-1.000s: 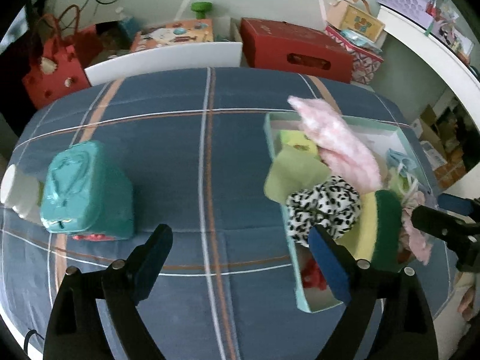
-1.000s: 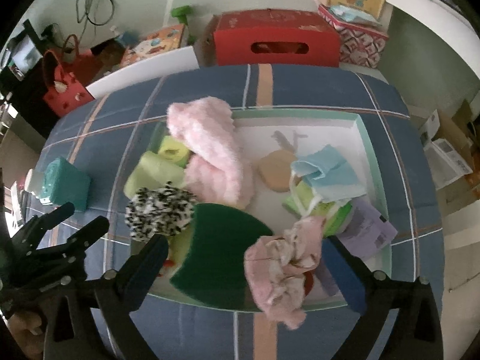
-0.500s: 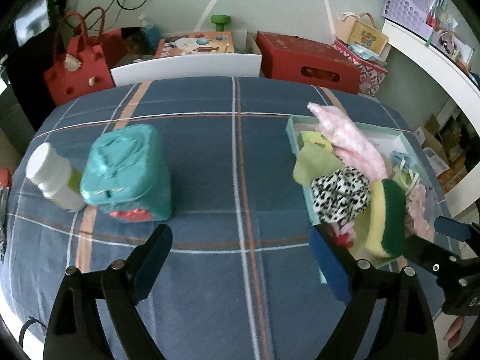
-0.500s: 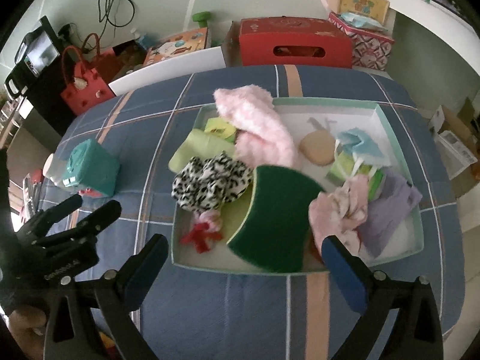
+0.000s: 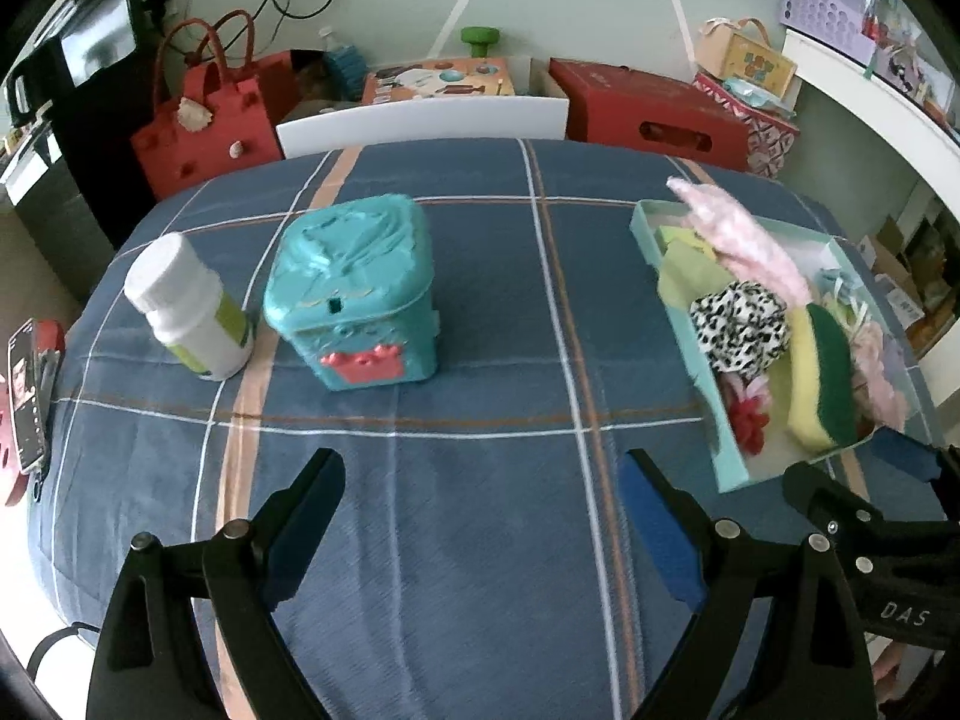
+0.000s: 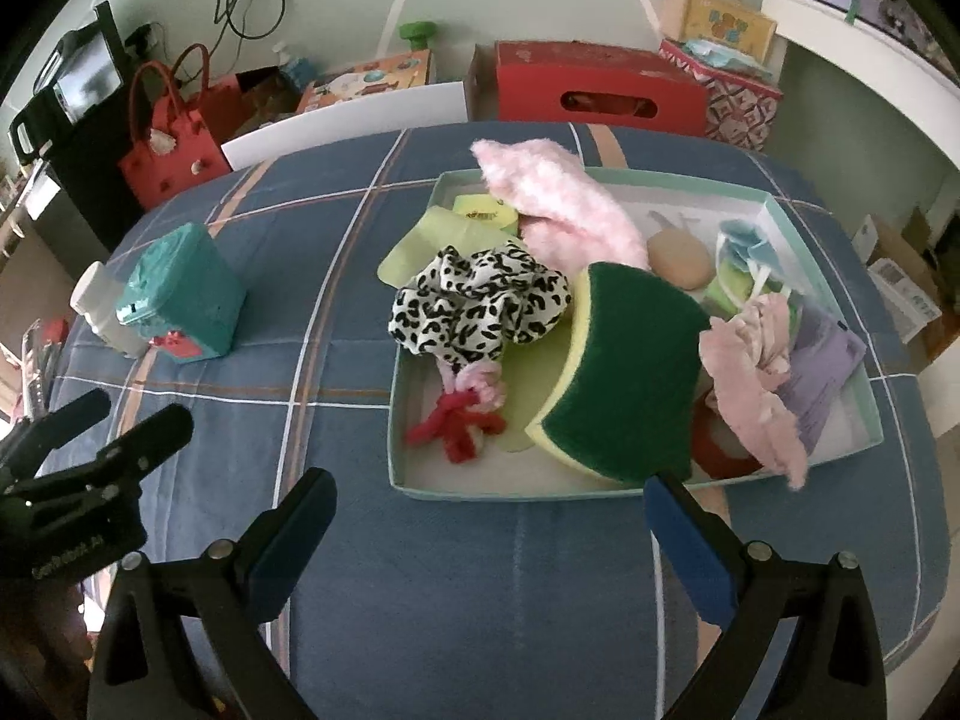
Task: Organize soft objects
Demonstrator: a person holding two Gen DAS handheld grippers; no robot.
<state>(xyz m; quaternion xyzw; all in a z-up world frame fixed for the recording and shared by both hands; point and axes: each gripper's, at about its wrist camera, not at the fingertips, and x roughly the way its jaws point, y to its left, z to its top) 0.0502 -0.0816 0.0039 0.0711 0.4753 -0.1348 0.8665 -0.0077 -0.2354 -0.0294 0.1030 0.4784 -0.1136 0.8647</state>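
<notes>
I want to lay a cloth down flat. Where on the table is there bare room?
Free: the tablecloth between the teal tin and the tray, and the near strip before both open grippers. Crowded: inside the tray, piled with sponge, scrunchie and cloths.

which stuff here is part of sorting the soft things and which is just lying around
Job in hand:
shallow teal tray
green and yellow sponge
spotted scrunchie
fluffy pink cloth
red and pink yarn bow

Just lying about:
teal tin
white bottle
red handbag
red box
</notes>
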